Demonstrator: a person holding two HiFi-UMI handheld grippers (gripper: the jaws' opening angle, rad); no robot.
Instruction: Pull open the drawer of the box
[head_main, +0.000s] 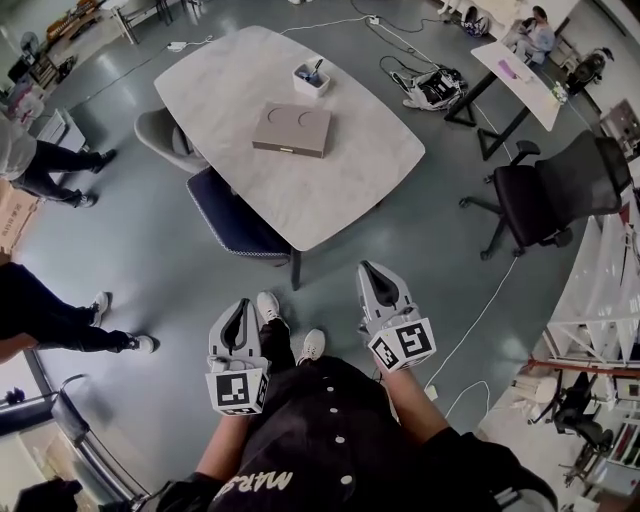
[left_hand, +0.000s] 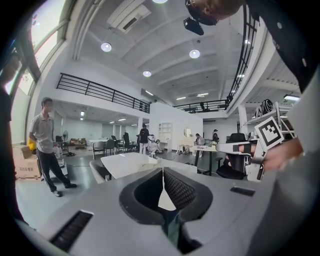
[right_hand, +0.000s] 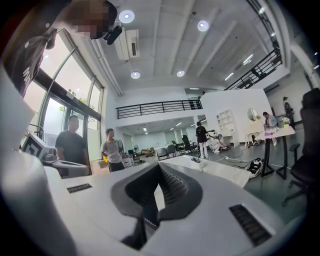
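**Both grippers closed and empty, box well ahead on the table**

Left gripper (head_main: 240, 304) and right gripper (head_main: 368, 267) are held low, close in front of the person's body and above the grey floor (head_main: 150, 270). They point forward toward the table, side by side, with the person's white shoes (head_main: 290, 325) between them. In each gripper's own view the two jaws are brought together so that the tips touch, and nothing stands between them. Neither gripper holds anything.

The box (head_main: 291, 130) is flat and grey-brown, with two round hollows in its top. It lies near the middle of the tabletop (head_main: 360, 160). It is well apart from both grippers, ahead of them and beyond the near edge of the tabletop, and a wide strip of bare floor lies between. From here I cannot tell the drawer's front clearly.

A small white holder (head_main: 312, 79) with dark pens stands just beyond the box, toward the far edge. A dark blue chair (head_main: 235, 215) and a grey chair (head_main: 163, 135) stand along the left edge of the tabletop. A black office chair (head_main: 560, 190) is on the floor to the right, away from the table.
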